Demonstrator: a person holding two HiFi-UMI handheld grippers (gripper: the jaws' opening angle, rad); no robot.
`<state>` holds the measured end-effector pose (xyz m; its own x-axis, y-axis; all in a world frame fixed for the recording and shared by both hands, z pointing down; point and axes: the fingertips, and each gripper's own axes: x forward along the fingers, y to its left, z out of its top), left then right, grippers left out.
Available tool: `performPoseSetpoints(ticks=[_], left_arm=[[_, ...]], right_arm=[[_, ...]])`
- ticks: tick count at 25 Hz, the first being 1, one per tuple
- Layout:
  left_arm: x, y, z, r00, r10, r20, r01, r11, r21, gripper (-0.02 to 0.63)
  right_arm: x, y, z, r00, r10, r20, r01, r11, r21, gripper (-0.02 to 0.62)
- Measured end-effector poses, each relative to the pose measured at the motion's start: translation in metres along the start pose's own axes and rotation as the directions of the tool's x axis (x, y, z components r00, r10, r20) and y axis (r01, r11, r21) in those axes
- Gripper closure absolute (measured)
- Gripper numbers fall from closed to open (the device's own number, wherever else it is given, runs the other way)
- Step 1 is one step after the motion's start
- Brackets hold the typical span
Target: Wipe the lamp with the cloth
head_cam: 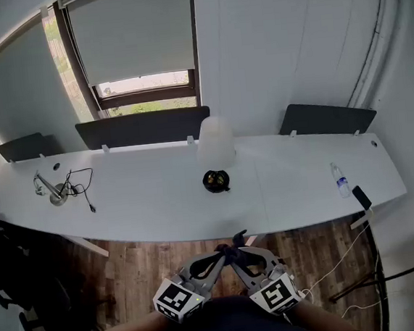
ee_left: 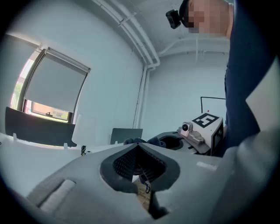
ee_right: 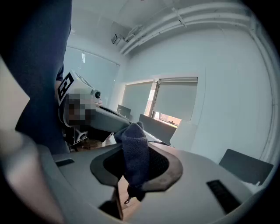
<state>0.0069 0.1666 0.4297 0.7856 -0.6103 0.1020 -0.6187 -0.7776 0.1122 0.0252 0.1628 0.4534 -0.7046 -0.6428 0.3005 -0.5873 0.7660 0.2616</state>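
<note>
Lamp (head_cam: 215,142), white, centre of table's (head_cam: 152,203) far edge: unwiped, by the look. Cloth (ee_right: 134,157) pinched in R gripper (ee_right: 131,142); L gripper (ee_left: 138,148) closed, empty. Approach + wiping all left.

White table (head_cam: 159,202), water bottle (head_cam: 340,179), phone (head_cam: 362,198), dark chairs (head_cam: 143,128)

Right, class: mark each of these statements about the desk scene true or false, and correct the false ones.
1. The right gripper has its jaws shut on a dark cloth. True.
2. The cloth lies on the table. False: it is held off the table's near edge, above the wooden floor.
3. A bottle is near the table's right end. True.
4. The blind covers the whole window. False: a strip of window shows below it.
</note>
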Motion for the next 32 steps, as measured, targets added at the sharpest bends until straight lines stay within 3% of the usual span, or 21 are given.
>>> performPoseSetpoints(ticks=[13,24,32], left_arm=[[0.048,0.014,0.004,0.999,0.054,-0.007,-0.054,0.999,-0.009,0.6],[0.081,0.041,-0.009,0.986,0.168,-0.011,-0.169,0.985,-0.045,0.6],[0.079,0.103,0.0,0.992,0.128,0.01,-0.127,0.991,-0.044,0.6]], right_arm=[[0.008,-0.047,-0.018,0.998,0.066,0.007,-0.066,0.998,-0.021,0.492],[0.03,-0.089,-0.04,0.991,0.135,0.011,-0.133,0.987,-0.091,0.492],[0.085,-0.098,-0.022,0.995,0.101,-0.019,-0.102,0.99,-0.096,0.492]])
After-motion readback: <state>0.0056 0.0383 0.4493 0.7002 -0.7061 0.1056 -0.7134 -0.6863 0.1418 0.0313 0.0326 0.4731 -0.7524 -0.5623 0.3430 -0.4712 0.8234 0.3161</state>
